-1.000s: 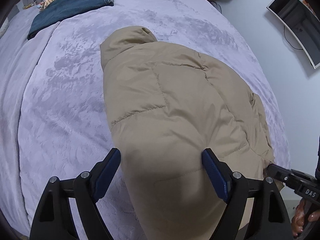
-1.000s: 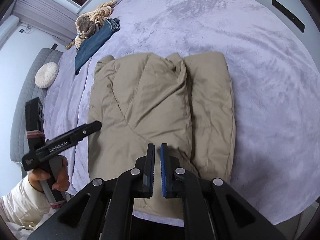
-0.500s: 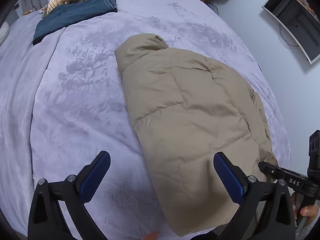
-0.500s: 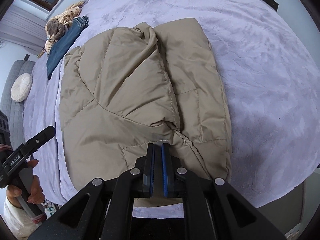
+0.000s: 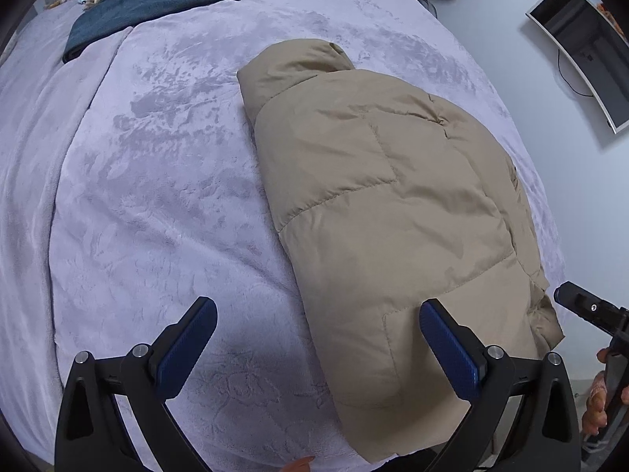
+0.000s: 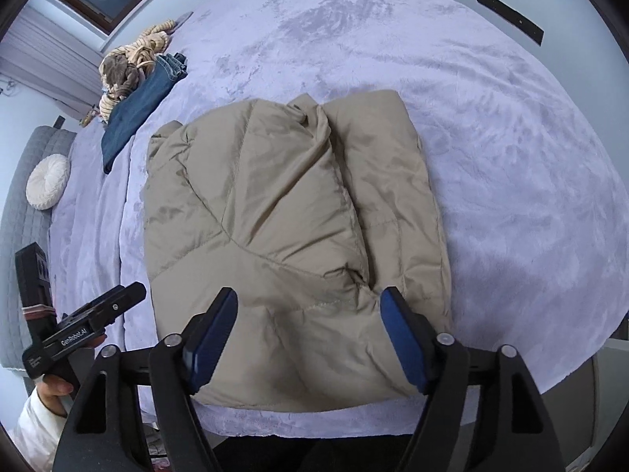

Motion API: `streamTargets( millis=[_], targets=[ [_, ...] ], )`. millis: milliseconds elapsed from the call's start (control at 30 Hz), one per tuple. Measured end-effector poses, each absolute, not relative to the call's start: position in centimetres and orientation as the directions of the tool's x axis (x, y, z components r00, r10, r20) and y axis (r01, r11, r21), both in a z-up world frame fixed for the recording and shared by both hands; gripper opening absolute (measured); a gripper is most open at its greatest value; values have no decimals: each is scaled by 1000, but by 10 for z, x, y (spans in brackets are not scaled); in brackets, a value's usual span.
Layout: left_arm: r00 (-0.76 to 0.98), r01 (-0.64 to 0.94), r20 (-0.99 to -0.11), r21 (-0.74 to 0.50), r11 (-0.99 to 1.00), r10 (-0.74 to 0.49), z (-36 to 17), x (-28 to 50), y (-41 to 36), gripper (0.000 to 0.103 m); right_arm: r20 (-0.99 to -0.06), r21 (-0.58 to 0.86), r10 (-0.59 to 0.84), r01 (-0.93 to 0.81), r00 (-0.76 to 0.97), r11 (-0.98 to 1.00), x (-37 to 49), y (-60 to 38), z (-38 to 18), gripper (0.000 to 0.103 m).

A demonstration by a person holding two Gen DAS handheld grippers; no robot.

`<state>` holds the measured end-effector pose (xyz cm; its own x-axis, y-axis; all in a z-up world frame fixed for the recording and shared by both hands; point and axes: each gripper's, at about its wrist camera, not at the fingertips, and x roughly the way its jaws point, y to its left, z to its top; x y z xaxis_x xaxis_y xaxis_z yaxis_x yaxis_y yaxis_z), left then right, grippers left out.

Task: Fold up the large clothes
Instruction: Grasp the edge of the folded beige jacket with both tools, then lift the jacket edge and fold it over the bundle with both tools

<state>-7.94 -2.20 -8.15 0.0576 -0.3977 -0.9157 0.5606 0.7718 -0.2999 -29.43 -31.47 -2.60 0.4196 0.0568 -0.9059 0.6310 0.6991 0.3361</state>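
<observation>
A tan puffer jacket (image 5: 393, 196) lies folded lengthwise on the lavender bed cover (image 5: 157, 196), collar at the far end. It also shows in the right wrist view (image 6: 275, 216), with one side flap folded over the body. My left gripper (image 5: 318, 346) is open and empty above the jacket's near left hem. My right gripper (image 6: 306, 330) is open and empty just above the near hem. The left gripper's body (image 6: 86, 326) shows at the left in the right wrist view; the right gripper's body (image 5: 589, 310) shows at the right in the left wrist view.
Folded blue jeans (image 5: 149, 0) and a striped knit bundle (image 6: 129, 63) lie at the far end of the bed. A grey sofa with a round white cushion (image 6: 47, 181) stands left. A monitor (image 5: 582, 47) hangs on the right wall. The bed's near edge (image 6: 314, 421) is just below the hem.
My right gripper was shut at the jacket's near hem and has opened, letting go. My left gripper has shifted left, off the jacket, and stays open.
</observation>
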Motion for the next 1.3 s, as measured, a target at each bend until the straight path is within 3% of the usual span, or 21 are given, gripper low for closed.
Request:
streamTargets(
  millis=[167,500,767,800,833,1000,1200,1300],
  targets=[
    [39,502,-908,-343,794,-417,-87,-67,-29,103,-907,356,100,617,409,702,-284,-356,-35,85],
    [-118,397,-810,-569,720,-575,-120,-49,-44,103,-843,528,287,598,455,604,-269,-433,-94,87],
    [-185,331,-750,-657,678,-636,-146,-44,-48,103,-710,702,463,581,530,411,-260,-469,-159,90],
    [-189,331,-748,-658,676,-636,-147,-43,-49,103,-689,722,479,573,543,388,-259,-471,-165,98],
    [-194,331,-747,-660,674,-636,-148,-43,-51,103,-653,754,499,552,570,356,-257,-472,-169,103],
    [-227,319,-729,-682,658,-646,-153,-37,-62,103,-491,867,597,425,635,261,-240,-468,-160,103],
    [-286,292,-664,-747,597,-691,-172,-22,-65,103,-621,784,649,355,439,510,-200,-439,-147,103],
    [-340,239,-590,-807,540,-732,-192,-14,-69,103,-626,779,687,339,368,528,-180,-429,-161,103]
  ],
)
